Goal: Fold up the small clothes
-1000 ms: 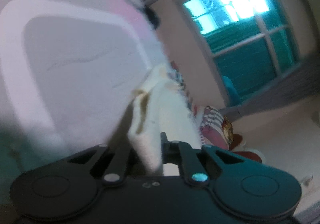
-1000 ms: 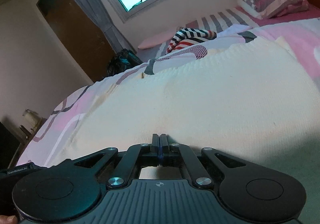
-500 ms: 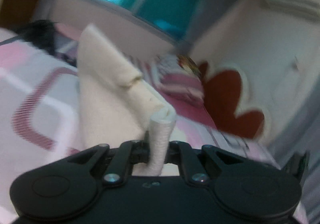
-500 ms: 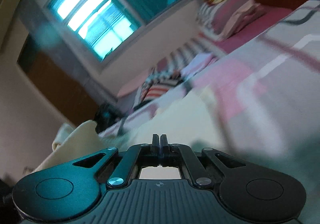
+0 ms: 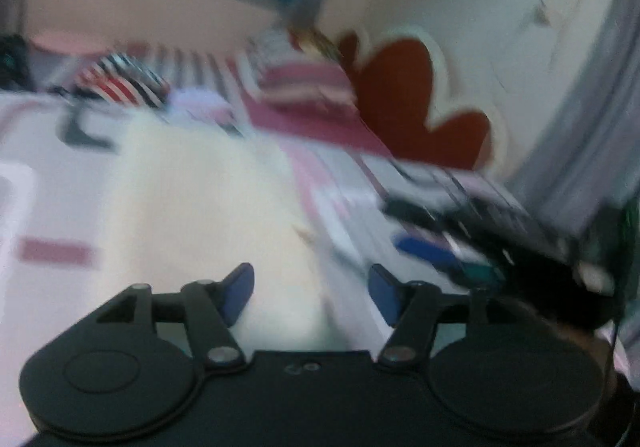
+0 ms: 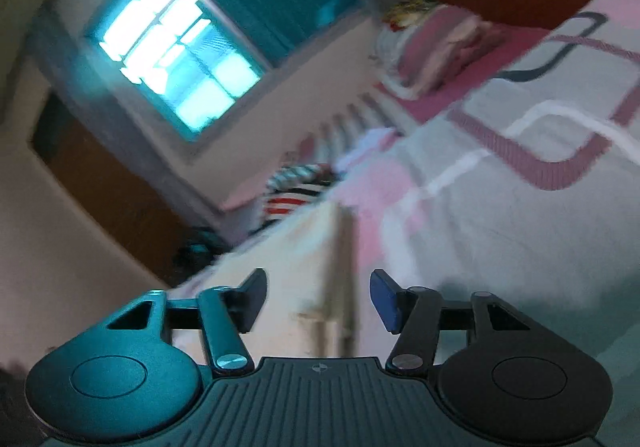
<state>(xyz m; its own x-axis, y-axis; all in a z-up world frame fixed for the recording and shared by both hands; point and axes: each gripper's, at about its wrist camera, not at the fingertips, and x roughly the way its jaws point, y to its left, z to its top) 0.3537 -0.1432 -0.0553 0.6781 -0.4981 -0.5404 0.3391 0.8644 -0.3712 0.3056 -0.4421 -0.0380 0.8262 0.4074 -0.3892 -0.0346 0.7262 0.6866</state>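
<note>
Both tongs are opening, their pads clear of the cloth: the left gripper (image 5: 310,297) and the right gripper (image 6: 318,301) each hang over the cream garment (image 5: 208,199), which lies flat on the pink patterned bedspread (image 6: 500,207), its long axis running away toward the striped clothes (image 5: 120,81) beyond. Only the left view shows the other gripper's body at its right edge; only the right view shows the door (image 6: 100,187). No writing is readable.

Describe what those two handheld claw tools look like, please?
The left gripper and right gripper match: black plastic bodies, two round discs, jointed bars with silver screws, and blue-padded fingers. The right one has a ribbed centre plate with a small round mark.
</note>
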